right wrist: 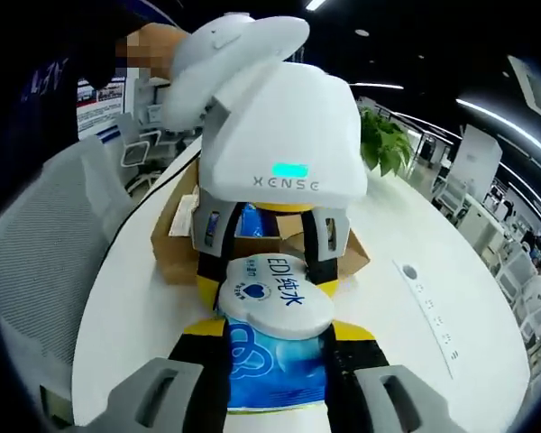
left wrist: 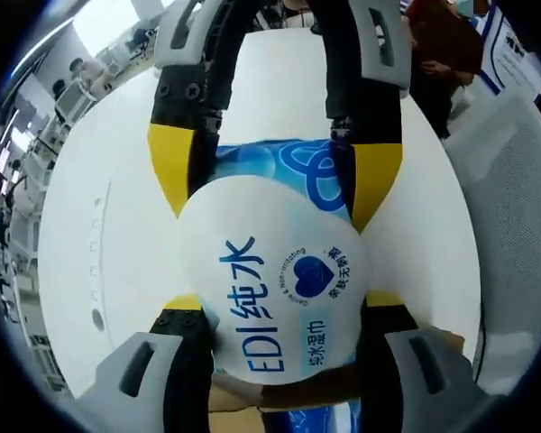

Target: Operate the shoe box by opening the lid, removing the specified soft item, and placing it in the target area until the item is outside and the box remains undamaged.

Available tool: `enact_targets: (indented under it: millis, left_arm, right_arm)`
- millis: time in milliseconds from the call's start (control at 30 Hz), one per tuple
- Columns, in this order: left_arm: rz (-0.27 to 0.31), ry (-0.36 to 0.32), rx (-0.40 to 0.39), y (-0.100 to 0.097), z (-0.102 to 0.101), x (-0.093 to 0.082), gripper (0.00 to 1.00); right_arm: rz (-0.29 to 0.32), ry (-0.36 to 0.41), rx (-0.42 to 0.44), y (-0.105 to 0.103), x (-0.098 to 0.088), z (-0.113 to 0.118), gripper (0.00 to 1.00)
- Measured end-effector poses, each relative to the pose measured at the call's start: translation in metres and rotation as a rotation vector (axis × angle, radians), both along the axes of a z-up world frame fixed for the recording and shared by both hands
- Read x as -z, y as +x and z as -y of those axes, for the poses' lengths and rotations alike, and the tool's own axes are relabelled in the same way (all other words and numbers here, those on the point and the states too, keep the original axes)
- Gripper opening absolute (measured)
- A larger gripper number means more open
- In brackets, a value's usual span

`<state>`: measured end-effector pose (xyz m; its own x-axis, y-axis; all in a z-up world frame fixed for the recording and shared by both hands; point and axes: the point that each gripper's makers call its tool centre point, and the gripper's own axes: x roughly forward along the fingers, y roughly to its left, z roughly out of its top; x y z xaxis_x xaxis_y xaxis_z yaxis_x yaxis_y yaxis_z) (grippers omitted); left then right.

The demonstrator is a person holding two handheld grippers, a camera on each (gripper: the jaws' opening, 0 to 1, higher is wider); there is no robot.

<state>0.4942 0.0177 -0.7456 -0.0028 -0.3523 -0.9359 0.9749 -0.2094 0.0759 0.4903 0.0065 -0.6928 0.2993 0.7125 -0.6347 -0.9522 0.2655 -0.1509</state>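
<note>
A soft pack of wet wipes [left wrist: 270,271], white at one end and blue at the other with blue lettering, hangs in the air between both grippers. In the left gripper view, my left gripper [left wrist: 284,302] is shut on its white end, and the right gripper [left wrist: 275,180] reaches in from the top, pinching the blue end. In the right gripper view, my right gripper [right wrist: 275,332] holds the pack [right wrist: 275,370] by its blue part. The left gripper [right wrist: 266,271] faces it on the white end. The brown cardboard shoe box [right wrist: 176,239] stands open behind, over the white table [right wrist: 397,343].
A grey mesh chair [right wrist: 45,262] stands by the table's left edge. A power strip [right wrist: 424,307] lies on the table to the right, and a potted plant [right wrist: 383,140] is beyond. People [left wrist: 433,54] stand at the table's far side; desks line the room.
</note>
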Motion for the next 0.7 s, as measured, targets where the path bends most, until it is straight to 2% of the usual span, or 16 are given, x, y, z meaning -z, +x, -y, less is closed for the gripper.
enact_targets:
  millis: [300,533,700]
  left_arm:
    - [-0.002,0.022,-0.006,0.002,-0.003,0.018,0.63]
    - [0.000,0.044,-0.001,0.005,-0.004,0.023,0.63]
    - [-0.013,0.039,-0.008,0.004,-0.002,0.027,0.63]
  right_arm:
    - [0.001,-0.009,-0.007,0.002,0.015,-0.001,0.35]
    - [0.002,0.003,0.003,0.004,0.019,-0.001,0.35]
    - [0.002,-0.027,-0.002,0.002,0.029,0.007,0.34]
